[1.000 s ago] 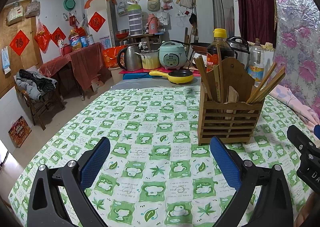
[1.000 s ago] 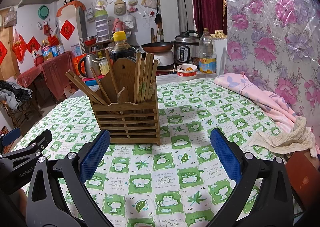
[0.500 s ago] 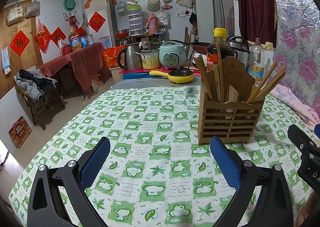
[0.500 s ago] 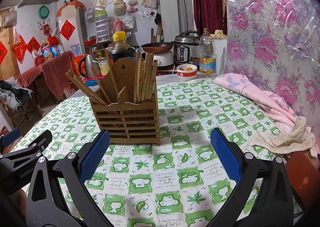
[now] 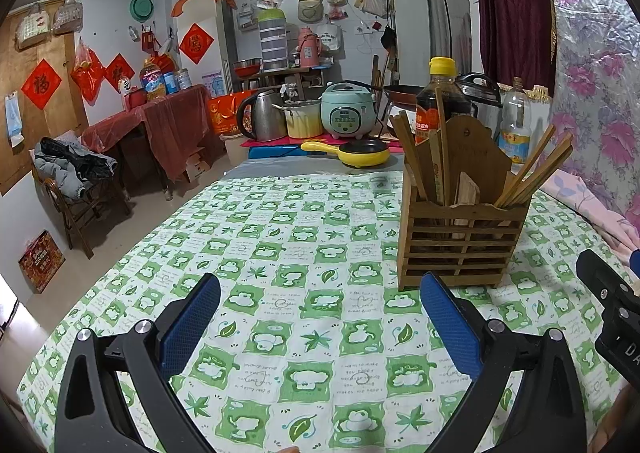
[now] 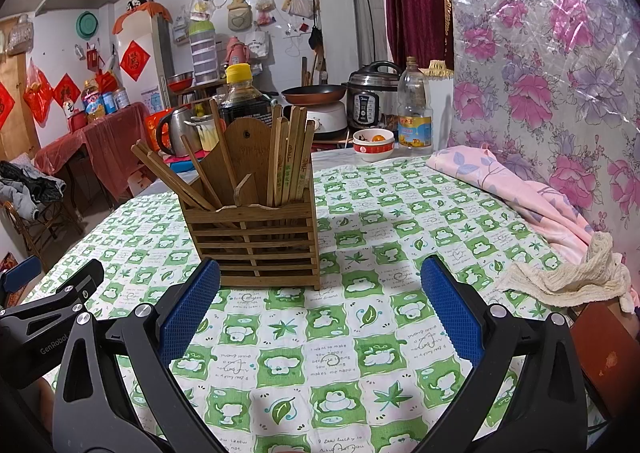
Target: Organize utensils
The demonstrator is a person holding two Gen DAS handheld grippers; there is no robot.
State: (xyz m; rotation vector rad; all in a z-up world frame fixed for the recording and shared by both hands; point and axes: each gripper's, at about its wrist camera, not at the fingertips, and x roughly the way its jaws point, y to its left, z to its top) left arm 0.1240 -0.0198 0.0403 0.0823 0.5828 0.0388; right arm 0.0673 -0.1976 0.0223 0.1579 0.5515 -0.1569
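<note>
A slatted wooden utensil holder (image 5: pixel 460 241) (image 6: pixel 256 241) stands on the green-and-white checked tablecloth (image 5: pixel 304 253) (image 6: pixel 360 293). Several wooden chopsticks (image 5: pixel 536 169) (image 6: pixel 292 157) stick out of it, some leaning outward over one end (image 6: pixel 172 173), others upright. My left gripper (image 5: pixel 320 317) hovers open over the cloth, the holder just beyond its right finger. My right gripper (image 6: pixel 320 309) is open too, the holder just beyond its left finger. Nothing sits between either pair of blue pads.
A pink floral cloth (image 6: pixel 520 189) and a cream rag (image 6: pixel 572 277) lie at the table's right side. Beyond the far edge stand a soy sauce bottle (image 5: pixel 440 97), oil bottle (image 6: pixel 414 109), bowl (image 6: pixel 374 145), yellow pan (image 5: pixel 360 151) and cookers. The other gripper's body (image 5: pixel 612 305) shows at right.
</note>
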